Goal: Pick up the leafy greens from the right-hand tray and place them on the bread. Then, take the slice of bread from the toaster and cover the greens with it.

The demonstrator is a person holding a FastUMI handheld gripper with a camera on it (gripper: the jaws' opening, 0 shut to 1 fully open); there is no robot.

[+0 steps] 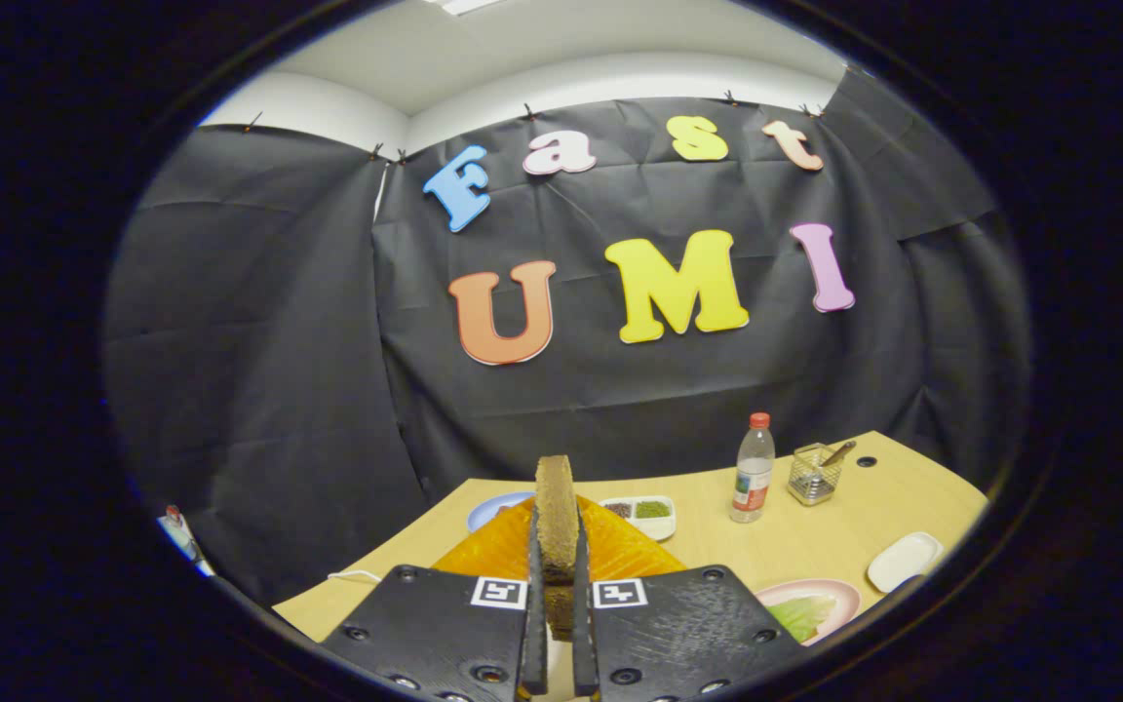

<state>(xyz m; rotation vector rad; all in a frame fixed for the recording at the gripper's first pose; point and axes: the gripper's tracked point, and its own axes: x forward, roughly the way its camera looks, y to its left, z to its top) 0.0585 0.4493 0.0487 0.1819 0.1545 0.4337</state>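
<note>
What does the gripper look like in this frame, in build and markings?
The gripper has two broad, flat carriage plates with a textured matte surface, dotted with round screw holes. Each plate carries a small square black-and-white fiducial tag at its inner top corner. Two thin, upright fingers rise from the gap between the plates. No cables or sleeve are visible.

Single fisheye view, mounted on the gripper (558,595), aimed forward along its fingers toward the booth wall (259,390) at 12 o'clock. Camera is held above the table (815,546), pitched near level, so wall and ceiling (542,49) take most of the field. Fingers are seen very close at 6 o'clock, closed on a bread slice (556,517) held edge-on. Table is seen from 5 to 7 o'clock, its far edge meeting the wall. A bottle (753,468) is placed at 4 o'clock, well beyond the fingers.
</note>
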